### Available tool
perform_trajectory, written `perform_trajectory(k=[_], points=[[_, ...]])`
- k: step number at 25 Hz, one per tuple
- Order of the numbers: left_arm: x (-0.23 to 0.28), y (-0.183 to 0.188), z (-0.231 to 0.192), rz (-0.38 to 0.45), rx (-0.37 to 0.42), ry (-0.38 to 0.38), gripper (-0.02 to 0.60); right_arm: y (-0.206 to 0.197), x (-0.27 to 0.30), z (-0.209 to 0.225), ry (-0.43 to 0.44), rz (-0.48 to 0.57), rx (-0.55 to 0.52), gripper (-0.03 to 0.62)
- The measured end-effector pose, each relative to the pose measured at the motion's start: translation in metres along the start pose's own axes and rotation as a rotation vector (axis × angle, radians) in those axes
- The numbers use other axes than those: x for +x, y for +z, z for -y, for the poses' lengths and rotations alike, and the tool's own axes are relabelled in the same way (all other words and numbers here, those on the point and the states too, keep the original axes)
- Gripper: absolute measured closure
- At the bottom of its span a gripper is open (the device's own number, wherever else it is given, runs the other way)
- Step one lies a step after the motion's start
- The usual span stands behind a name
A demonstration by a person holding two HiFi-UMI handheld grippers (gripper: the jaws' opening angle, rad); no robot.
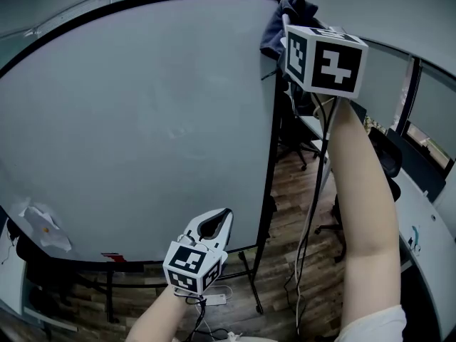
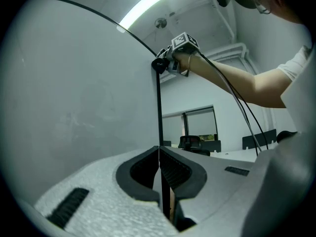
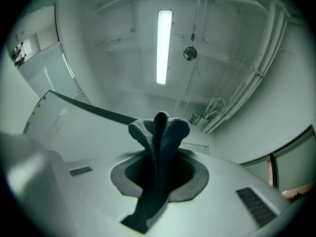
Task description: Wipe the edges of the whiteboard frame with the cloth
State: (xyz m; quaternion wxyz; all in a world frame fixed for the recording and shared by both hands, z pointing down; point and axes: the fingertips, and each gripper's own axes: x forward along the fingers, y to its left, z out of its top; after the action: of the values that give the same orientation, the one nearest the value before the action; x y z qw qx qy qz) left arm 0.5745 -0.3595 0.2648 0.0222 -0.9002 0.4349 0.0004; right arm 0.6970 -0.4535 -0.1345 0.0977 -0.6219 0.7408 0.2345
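Note:
The whiteboard (image 1: 142,120) has a thin black frame (image 1: 273,155). My right gripper (image 1: 287,28) is raised to the board's top right corner, shut on a dark blue cloth (image 1: 281,16). In the right gripper view the cloth (image 3: 158,132) bunches up out of the jaws (image 3: 159,162), with the top frame edge (image 3: 89,108) just behind it. My left gripper (image 1: 216,224) is low, near the board's bottom right. In the left gripper view the vertical frame edge (image 2: 159,112) runs straight between the closed jaws (image 2: 159,153). The right gripper (image 2: 170,58) shows far above at the corner.
A crumpled white paper (image 1: 43,226) sticks to the board's lower left. A red item (image 1: 112,256) lies on the bottom ledge. Stand legs (image 1: 249,283) rest on the wooden floor. Office chairs (image 1: 388,155) and desks (image 1: 427,219) stand to the right. A cable (image 1: 313,191) hangs from the right gripper.

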Motion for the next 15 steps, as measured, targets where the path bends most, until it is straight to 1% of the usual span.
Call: perform_trajectory(k=[4,8,11,15], points=[[0.001,-0.017,0.009,-0.026,-0.017,-0.014,0.563,-0.029,-0.012,-0.01,0.005,-0.028,0.042,0.528],[0.001,-0.034,0.015,-0.043,-0.039,-0.02,0.563,-0.055,-0.021,-0.019,0.018,-0.046,0.03,0.528],[0.001,-0.044,0.016,-0.052,-0.059,-0.008,0.563,-0.071,-0.029,-0.026,0.028,-0.046,0.003,0.529],[0.0,-0.056,0.016,-0.071,-0.071,-0.001,0.563,-0.102,-0.044,-0.031,0.038,-0.06,-0.003,0.528]])
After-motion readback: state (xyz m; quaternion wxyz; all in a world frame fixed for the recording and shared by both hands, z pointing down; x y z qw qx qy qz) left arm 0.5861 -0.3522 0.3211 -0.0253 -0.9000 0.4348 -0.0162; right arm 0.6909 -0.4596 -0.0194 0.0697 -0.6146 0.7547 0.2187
